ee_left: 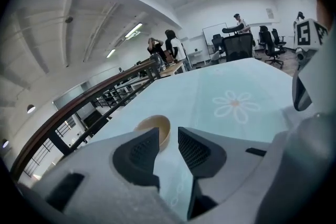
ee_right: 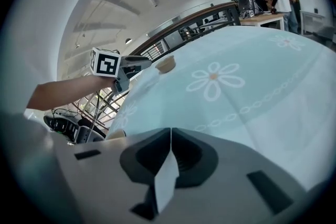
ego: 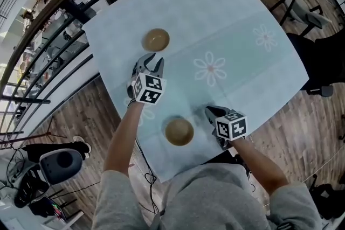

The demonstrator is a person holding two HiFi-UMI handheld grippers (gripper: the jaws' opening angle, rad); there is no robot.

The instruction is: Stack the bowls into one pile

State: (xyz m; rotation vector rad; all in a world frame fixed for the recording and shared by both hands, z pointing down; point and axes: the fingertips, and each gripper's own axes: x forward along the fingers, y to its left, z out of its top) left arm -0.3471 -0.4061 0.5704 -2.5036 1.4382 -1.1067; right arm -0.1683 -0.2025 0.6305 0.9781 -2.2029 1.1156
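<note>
Two tan bowls stand apart on the pale blue flowered tablecloth. The far bowl lies just beyond my left gripper, whose jaws are open with only cloth showing between them. The near bowl sits by the table's front edge, between my two arms. Its rim peeks out left of my right gripper. That gripper hovers to the bowl's right, jaws shut on nothing.
A dark curved railing runs along the table's left side. A black chair stands at the right edge, and a grey helmet-like object lies on the wooden floor at lower left. People stand at a desk far behind.
</note>
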